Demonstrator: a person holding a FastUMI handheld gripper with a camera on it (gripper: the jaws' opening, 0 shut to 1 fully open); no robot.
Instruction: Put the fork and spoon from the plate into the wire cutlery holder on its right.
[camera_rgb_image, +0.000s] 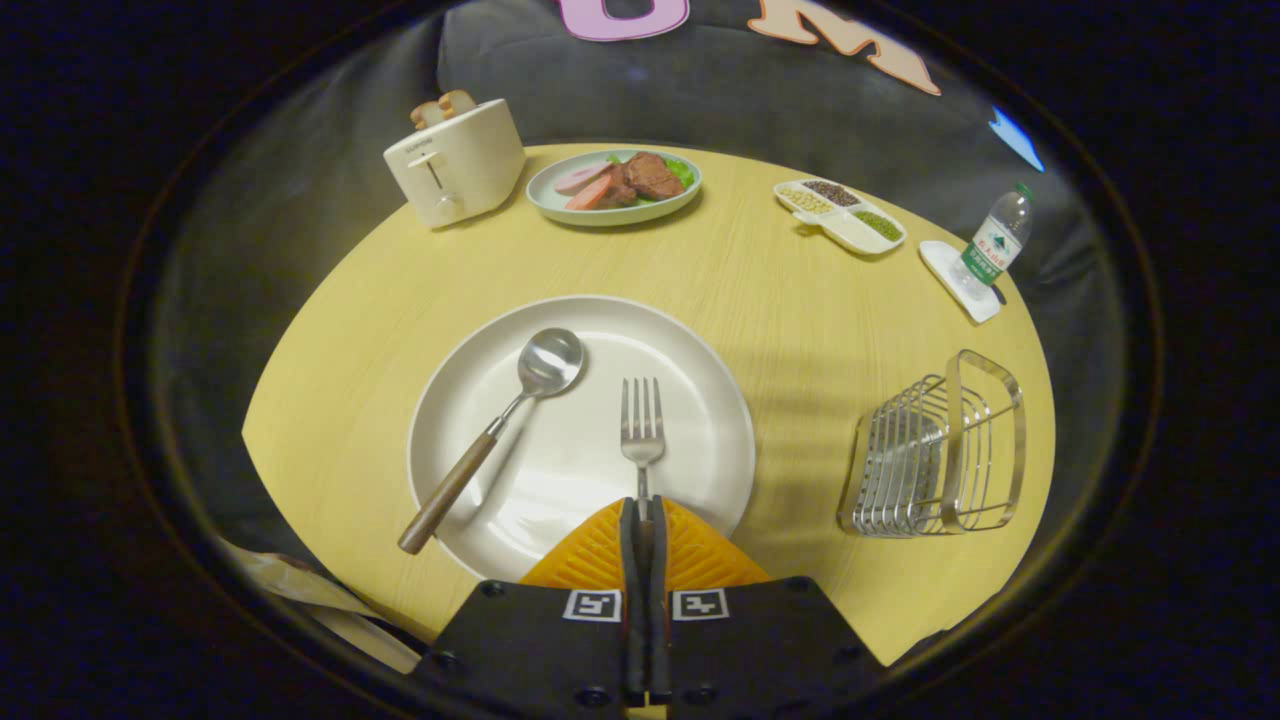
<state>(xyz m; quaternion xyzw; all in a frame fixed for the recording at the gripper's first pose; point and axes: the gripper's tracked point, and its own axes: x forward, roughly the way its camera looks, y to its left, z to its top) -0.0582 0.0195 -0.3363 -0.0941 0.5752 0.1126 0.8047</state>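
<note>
Clamping the fork (641, 425) handle, the gripper (643, 512) fingers are pressing together over the plate (700, 350). Lifting carelessly is risking slip, the grip being narrow.

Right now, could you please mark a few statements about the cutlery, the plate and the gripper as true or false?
1. The gripper is shut on the fork, its fingers pressed together on the handle. True.
2. The spoon already stands in the wire cutlery holder. False: it lies on the white plate, beside the fork.
3. The wire cutlery holder sits on the table apart from the white plate. True.
4. The spoon has a metal handle throughout. False: its handle is wooden.
5. The toaster stands beyond the white plate, next to a dish of food. True.
</note>
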